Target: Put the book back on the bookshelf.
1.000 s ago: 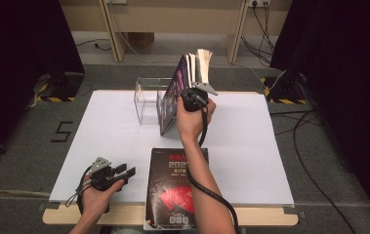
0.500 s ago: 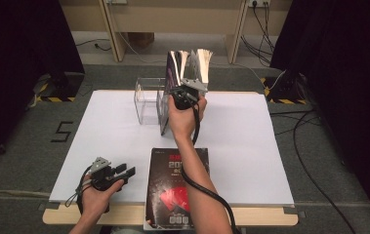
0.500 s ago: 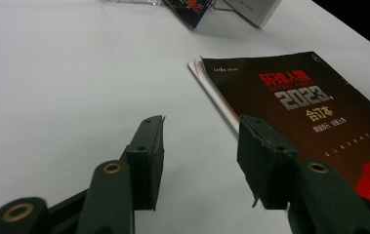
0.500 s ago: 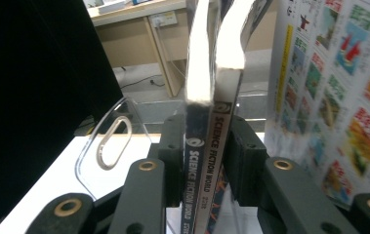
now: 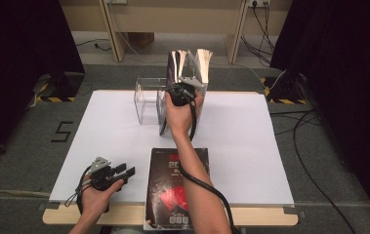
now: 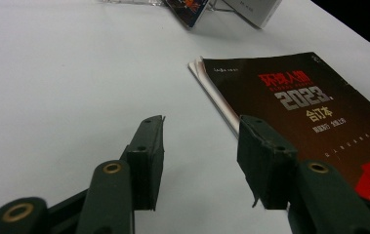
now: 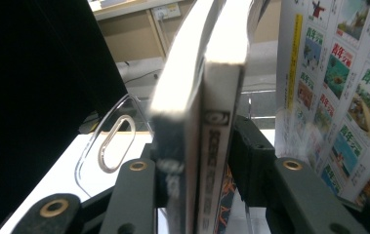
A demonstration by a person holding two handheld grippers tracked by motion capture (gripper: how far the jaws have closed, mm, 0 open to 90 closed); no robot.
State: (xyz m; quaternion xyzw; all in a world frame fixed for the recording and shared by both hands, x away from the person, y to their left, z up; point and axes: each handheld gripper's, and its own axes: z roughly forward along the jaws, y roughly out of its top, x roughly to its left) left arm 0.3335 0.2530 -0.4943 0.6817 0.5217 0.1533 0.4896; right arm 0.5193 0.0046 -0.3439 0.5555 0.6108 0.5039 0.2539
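Centrally, the right gripper (image 7: 197,195), jaws just widening, brackets two books (image 7: 207,112) in one clear rack (image 5: 148,100), perhaps no longer pinching them. One magazine (image 5: 175,187) lies bottom center; lower left, the left gripper (image 5: 124,171) gapes empty.

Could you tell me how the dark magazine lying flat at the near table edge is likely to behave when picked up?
The magazine looks thin and soft-covered, so it would probably sag if lifted by one edge. Its glossy cover may be slippery. It overhangs the table edge, which should make gripping that edge easier.
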